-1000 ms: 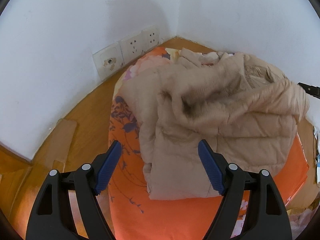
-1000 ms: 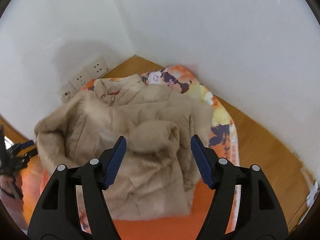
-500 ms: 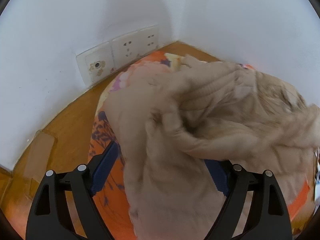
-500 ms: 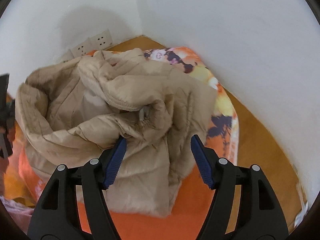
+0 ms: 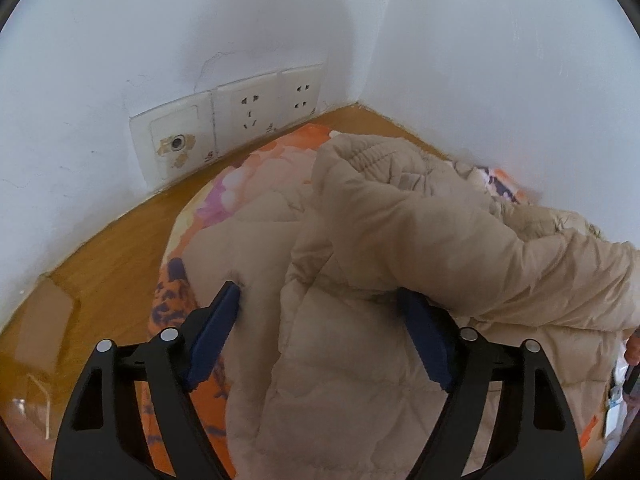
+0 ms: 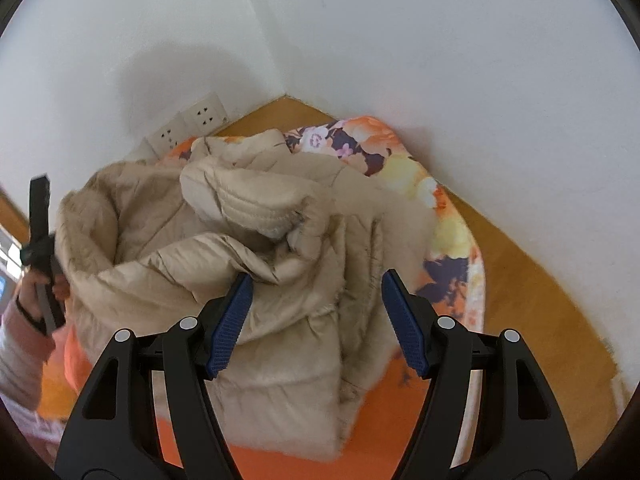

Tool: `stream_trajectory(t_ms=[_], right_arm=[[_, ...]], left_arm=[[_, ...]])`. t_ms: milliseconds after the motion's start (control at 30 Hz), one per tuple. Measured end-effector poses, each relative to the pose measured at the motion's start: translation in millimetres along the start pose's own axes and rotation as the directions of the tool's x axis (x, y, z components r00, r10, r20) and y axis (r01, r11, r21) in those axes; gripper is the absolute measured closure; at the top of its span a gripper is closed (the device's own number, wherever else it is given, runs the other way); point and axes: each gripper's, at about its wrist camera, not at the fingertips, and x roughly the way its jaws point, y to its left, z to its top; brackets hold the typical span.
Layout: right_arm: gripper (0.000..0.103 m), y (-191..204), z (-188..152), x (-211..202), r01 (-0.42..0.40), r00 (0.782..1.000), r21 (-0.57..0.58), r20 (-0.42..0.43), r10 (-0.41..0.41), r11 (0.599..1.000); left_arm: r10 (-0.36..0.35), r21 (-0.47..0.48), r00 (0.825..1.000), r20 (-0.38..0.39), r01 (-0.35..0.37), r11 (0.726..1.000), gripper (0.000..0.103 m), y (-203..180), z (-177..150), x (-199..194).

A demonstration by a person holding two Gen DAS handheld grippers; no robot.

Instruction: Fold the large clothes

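Observation:
A beige padded coat (image 5: 400,240) lies bunched on orange floral bedding (image 5: 256,168) in a corner of the room. My left gripper (image 5: 318,294) is down at the coat's near-left part and its jaws are closing. A thick fold sits between them, the left fingertip (image 5: 230,300) touches the fabric, and a sleeve drapes over the right pad. My right gripper (image 6: 317,280) hovers open just above the coat (image 6: 280,320) with nothing gripped. The coat's fur-edged left side (image 6: 80,240) stands raised.
White walls meet close behind the bedding, with wall sockets (image 5: 248,112) low on the left wall. A wooden surface (image 6: 540,300) surrounds the bedding (image 6: 452,216). A person's hand (image 6: 32,284) in a pink sleeve shows at the left edge of the right wrist view.
My left gripper moved forward and down into the coat, which now fills the space between its jaws. The coat's left side rose and bunched up. My right gripper sank slightly.

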Motion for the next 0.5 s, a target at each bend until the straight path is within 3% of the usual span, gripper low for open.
stream_trajectory(t_ms=[67, 133, 233, 367, 500], right_arm=[[0.036, -7, -5, -7, -0.011, 1.0, 0.018, 0.003, 0.011, 1.0], [0.036, -12, -9, -11, -0.02, 1.0, 0.028, 0.006, 0.02, 0.999], [0.036, -5, -14, -7, -0.008, 1.0, -0.021, -0.017, 0.008, 1.0], [0.036, 18, -19, 14, -0.004, 0.998, -0.115, -0.055, -0.002, 0.993], [0.036, 23, -12, 35, -0.056, 0.998, -0.052, -0.043, 0.053, 0.997]], left_arm=[[-0.02, -0.008, 1.0, 0.003, 0.02, 1.0, 0.037, -1, 1, 2], [-0.03, -0.015, 1.0, -0.006, 0.03, 0.999, 0.052, 0, 2, 8], [-0.043, -0.041, 0.999, -0.014, 0.043, 0.998, 0.063, 1, 2, 12], [-0.056, -0.063, 0.998, -0.014, 0.055, 0.997, 0.064, 3, 2, 12], [-0.044, -0.079, 0.999, -0.008, 0.043, 0.996, 0.056, 2, 1, 11]])
